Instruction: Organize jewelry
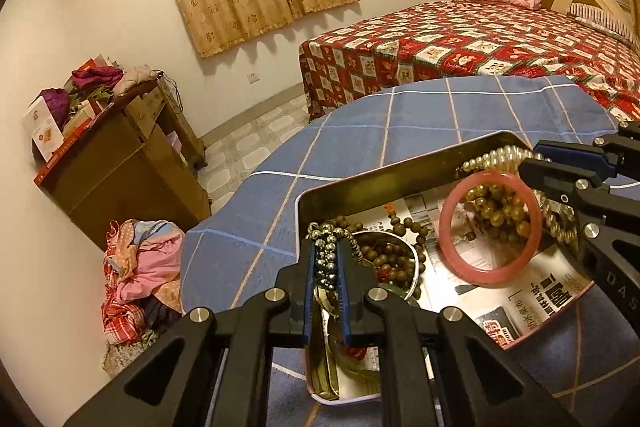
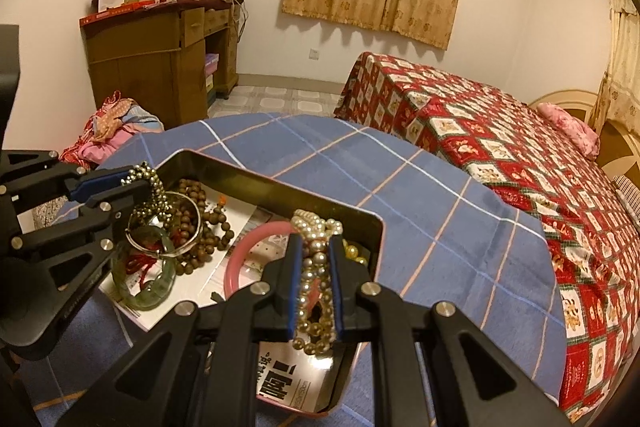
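In the left wrist view, the left gripper [image 1: 327,259] is pinching a dark bead string [image 1: 326,251] over the tin [image 1: 400,167]. In the right wrist view, the right gripper [image 2: 315,291] is clamping pearls [image 2: 316,267] there too. Sorting is underway; next, each strand probably needs lifting clear without snagging.

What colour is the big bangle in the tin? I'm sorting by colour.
Pink bangle; clearest in the left wrist view.

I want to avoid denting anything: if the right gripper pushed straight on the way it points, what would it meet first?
Probably the tin's far wall, just beyond the pearl strand that the right gripper holds; depth is uncertain.
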Available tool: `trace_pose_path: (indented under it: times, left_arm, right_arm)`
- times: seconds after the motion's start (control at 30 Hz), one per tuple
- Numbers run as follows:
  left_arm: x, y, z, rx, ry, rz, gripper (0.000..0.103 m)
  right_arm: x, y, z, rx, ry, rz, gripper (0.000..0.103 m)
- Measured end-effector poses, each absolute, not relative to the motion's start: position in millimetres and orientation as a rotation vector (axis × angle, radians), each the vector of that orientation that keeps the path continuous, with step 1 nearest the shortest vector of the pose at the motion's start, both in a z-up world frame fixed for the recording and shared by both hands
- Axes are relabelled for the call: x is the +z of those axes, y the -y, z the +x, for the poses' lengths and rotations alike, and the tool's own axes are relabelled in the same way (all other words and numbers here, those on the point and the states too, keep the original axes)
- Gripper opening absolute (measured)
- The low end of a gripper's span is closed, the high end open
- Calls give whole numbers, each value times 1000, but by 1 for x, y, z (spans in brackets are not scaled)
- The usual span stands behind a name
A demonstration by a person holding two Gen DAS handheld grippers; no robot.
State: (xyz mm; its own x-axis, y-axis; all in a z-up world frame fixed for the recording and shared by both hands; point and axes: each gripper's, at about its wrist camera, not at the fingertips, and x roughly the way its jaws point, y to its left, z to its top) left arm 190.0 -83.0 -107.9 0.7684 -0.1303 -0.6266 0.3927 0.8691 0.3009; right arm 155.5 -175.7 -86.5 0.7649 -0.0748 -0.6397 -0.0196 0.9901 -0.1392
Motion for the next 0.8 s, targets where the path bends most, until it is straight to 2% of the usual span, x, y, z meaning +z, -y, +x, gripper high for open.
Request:
trace_pose_path:
  times: [0.03,0.07,0.1,0.13,0.17,0.2,0.27,0.47,0.53,0.6,0.8]
  left_arm:
    - [-109,83,190,-288,-635,440,10]
    - [-109,81,189,-284,-639,441,10]
    - [-109,80,189,-281,-642,439,13]
    - [-108,79,188,-278,-644,435,16]
    - [-107,78,186,-265,-641,434,31]
    - [-104,76,182,-246,-630,430,57]
    - [-98,72,173,-229,-584,422,84]
    - [-83,60,154,-207,-551,406,84]
    - [-77,54,147,-201,-542,388,84]
    - [-71,49,140,-198,-534,369,84]
    - [-49,41,120,-191,-490,328,84]
  right_arm:
    - [-87,177,155,-31,-702,-140,15]
    - [-87,177,155,-38,-702,-140,21]
    - [-87,179,153,-43,-701,-137,32]
    - [-86,182,150,-44,-695,-124,39]
    - [-85,183,148,-46,-690,-117,48]
    - [-85,185,145,-52,-682,-111,53]
    - [-83,188,139,-61,-677,-100,53]
    - [-70,199,117,-106,-641,-64,56]
    - [-64,201,108,-114,-616,-60,59]
    - [-59,200,100,-119,-590,-66,66]
    - [-43,194,88,-104,-545,-59,67]
